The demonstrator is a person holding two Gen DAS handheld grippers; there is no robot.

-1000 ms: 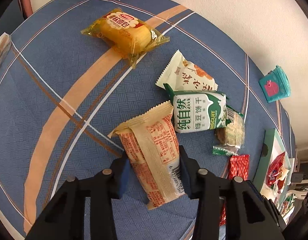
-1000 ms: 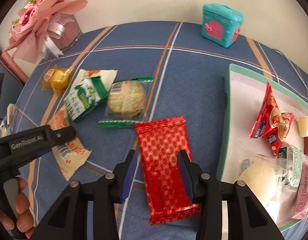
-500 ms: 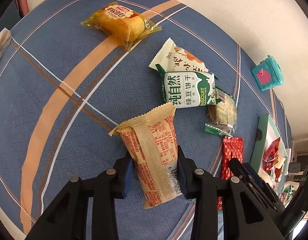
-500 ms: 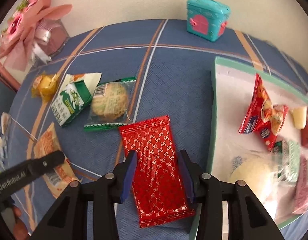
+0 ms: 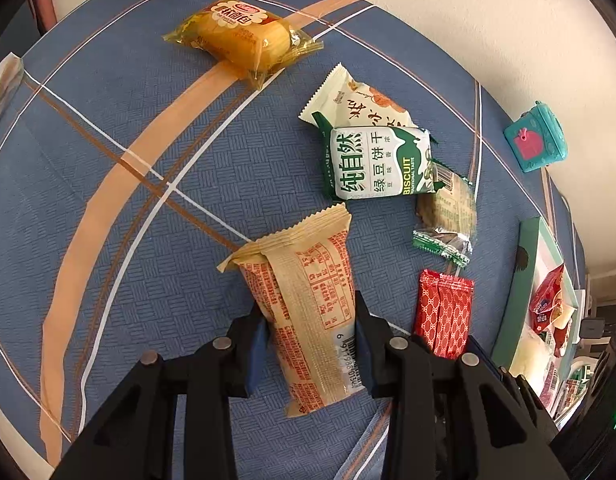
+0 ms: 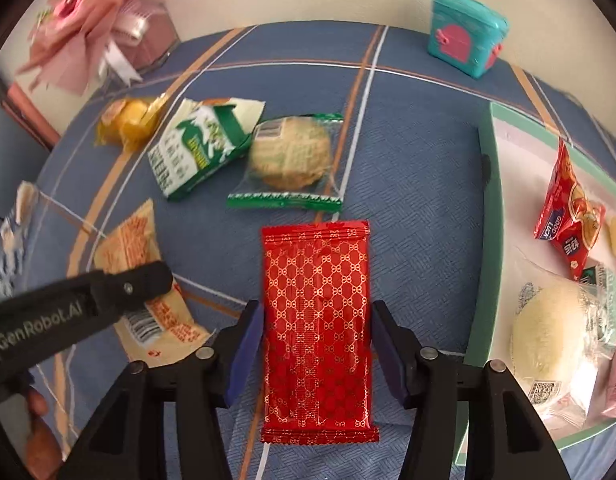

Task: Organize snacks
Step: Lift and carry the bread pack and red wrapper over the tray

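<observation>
The left hand-held gripper [image 5: 308,344] is clamped on a tan paper-look snack packet with red print [image 5: 308,312], which lies on the blue checked cloth of the worktop [image 5: 108,160]. The right hand-held gripper [image 6: 316,344] straddles a flat red foil packet with a gold lattice pattern [image 6: 316,320]; its jaws are opening and the pads stand just clear of the packet's sides. That packet lies just beside the green-rimmed white tray [image 6: 488,240] at the worktop's right edge.
</observation>
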